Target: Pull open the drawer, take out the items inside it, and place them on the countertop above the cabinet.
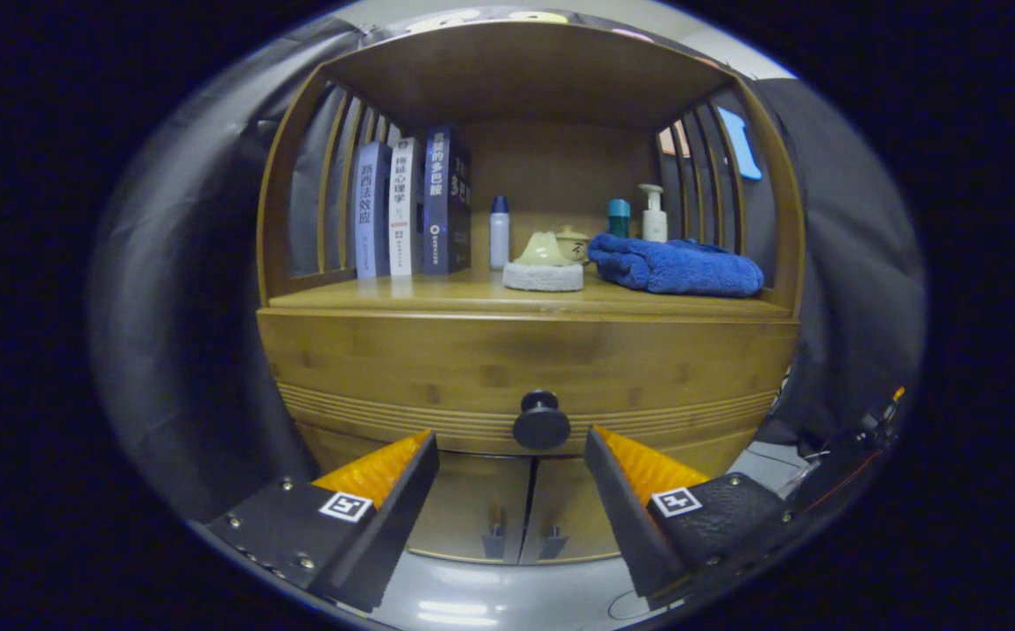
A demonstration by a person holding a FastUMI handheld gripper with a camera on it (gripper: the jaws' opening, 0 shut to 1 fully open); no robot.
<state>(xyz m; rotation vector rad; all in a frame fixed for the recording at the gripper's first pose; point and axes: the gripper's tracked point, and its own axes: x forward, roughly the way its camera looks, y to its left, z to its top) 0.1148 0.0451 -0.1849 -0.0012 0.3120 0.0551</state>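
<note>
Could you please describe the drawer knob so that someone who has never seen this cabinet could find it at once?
Start at the wooden cabinet and the countertop carrying books and a blue towel. Directly below runs the wide drawer front, and the knob sits at its middle, just ahead of the open tongs. It is the only round dark knob; the doors below have small handles.

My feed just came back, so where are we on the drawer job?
Nothing looks done yet: the bamboo drawer front sits flush and closed. In hand: the gripper is open, its fingers spread either side of the round black drawer knob just ahead, not touching it. Left: grip the knob, pull the drawer, lift out whatever is inside, and set it on the wooden countertop beside the folded blue towel.
</note>
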